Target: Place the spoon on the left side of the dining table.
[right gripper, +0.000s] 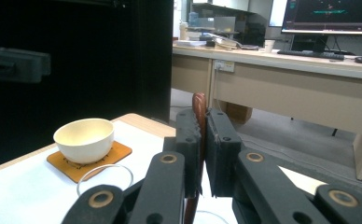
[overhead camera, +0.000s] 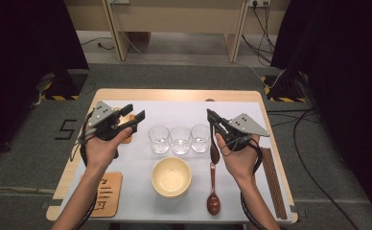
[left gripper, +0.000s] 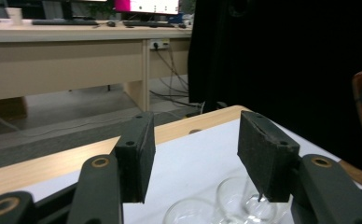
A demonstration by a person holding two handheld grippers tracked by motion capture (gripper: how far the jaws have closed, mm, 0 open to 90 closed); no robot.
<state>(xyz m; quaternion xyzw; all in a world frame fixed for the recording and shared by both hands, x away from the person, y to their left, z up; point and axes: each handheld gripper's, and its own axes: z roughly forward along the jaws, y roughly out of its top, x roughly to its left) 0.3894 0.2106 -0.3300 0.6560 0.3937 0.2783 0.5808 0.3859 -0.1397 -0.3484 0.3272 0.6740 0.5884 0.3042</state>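
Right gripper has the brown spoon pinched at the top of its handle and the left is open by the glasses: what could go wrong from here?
The spoon hangs long below the right gripper, so it may pivot or slip in that end grip. Its handle passes close beside the nearest glass; a sideways swing could knock it. The open left gripper could clip another glass.

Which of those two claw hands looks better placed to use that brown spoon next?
The right gripper: its jaws are already shut on the brown spoon. The left gripper is open and holds nothing.

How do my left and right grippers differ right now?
The left gripper stands open with nothing between its jaws; the right gripper is shut on the handle of the brown spoon. The left gripper is left of the glasses, the right gripper right of them. Both have black jaws.
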